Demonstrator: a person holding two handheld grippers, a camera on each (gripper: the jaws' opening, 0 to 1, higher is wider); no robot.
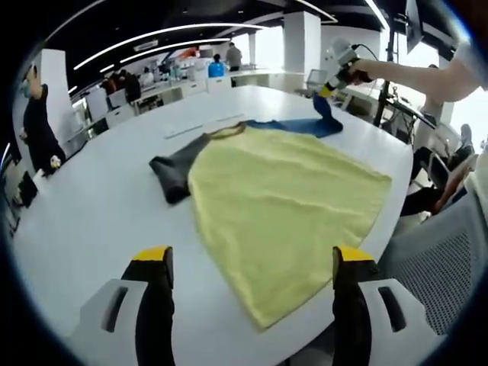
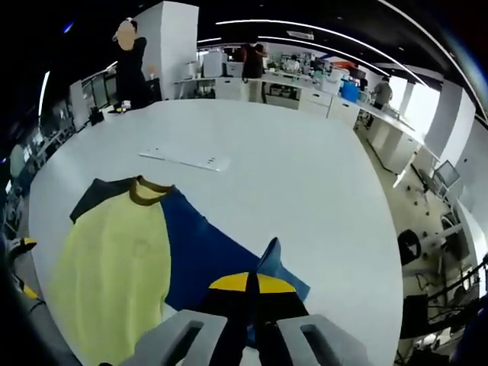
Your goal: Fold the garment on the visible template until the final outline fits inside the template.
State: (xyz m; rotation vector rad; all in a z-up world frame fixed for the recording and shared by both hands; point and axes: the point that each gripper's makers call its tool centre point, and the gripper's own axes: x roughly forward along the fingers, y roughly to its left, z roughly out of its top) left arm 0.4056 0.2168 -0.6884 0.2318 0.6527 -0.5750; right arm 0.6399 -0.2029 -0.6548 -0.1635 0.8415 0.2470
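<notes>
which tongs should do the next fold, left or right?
Right, probably. The right tongs are shut on the blue sleeve of the yellow T-shirt and lift it, ready to carry it over. The left tongs hang open above the shirt's hem, gripping nothing.

left gripper point(image 1: 252, 267): we see black jaws, yellow tips at 6 o'clock, pale grey housings | right gripper point(image 2: 250, 293): black jaws, yellow tips, grey housings at 6 o'clock | in left gripper view, right gripper point(image 1: 329, 90) at 1 o'clock: white-grey body, yellow tip
</notes>
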